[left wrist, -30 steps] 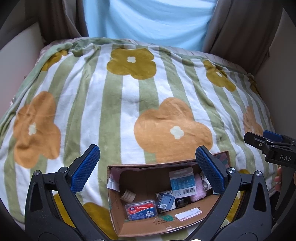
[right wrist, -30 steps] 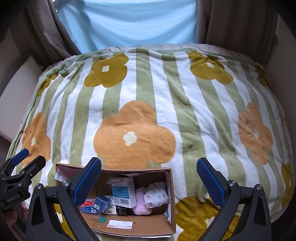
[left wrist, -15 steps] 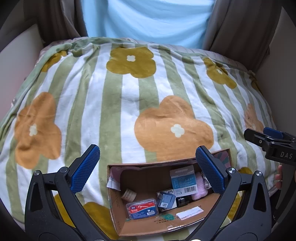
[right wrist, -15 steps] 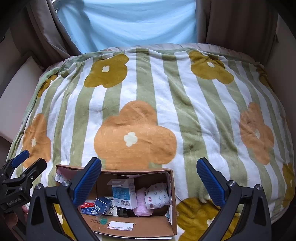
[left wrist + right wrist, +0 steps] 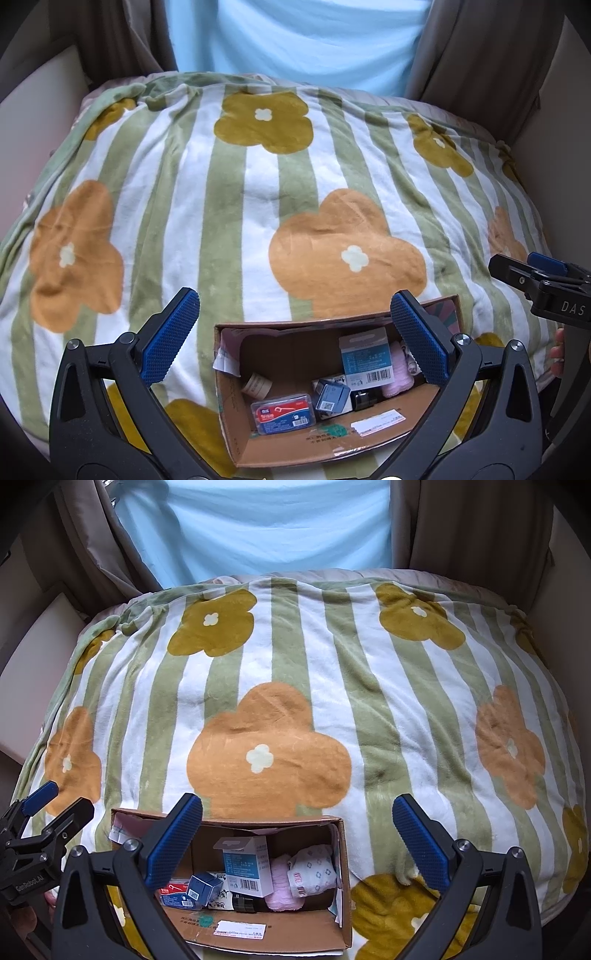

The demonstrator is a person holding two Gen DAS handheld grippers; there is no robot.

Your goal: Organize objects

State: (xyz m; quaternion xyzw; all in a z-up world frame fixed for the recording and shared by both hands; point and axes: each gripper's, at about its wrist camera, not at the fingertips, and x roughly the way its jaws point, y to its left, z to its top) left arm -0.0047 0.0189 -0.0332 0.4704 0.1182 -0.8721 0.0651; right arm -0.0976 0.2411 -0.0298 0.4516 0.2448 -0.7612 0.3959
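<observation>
1. The left claw (image 5: 294, 341) is spread wide and holds nothing, hovering above the open brown cardboard box (image 5: 295, 448) at 6 o'clock in its view.
2. The right claw (image 5: 297, 836) is likewise wide apart and empty, with the box at 7 o'clock.
3. The box sits on the green-striped flowered blanket (image 5: 295, 664) on the bed.
4. Inside lie a blue-and-white carton (image 5: 245, 866), a red-labelled flat plastic case (image 5: 282, 411), a small dark blue cube box (image 5: 202, 886) and pink fabric (image 5: 282, 886).
</observation>
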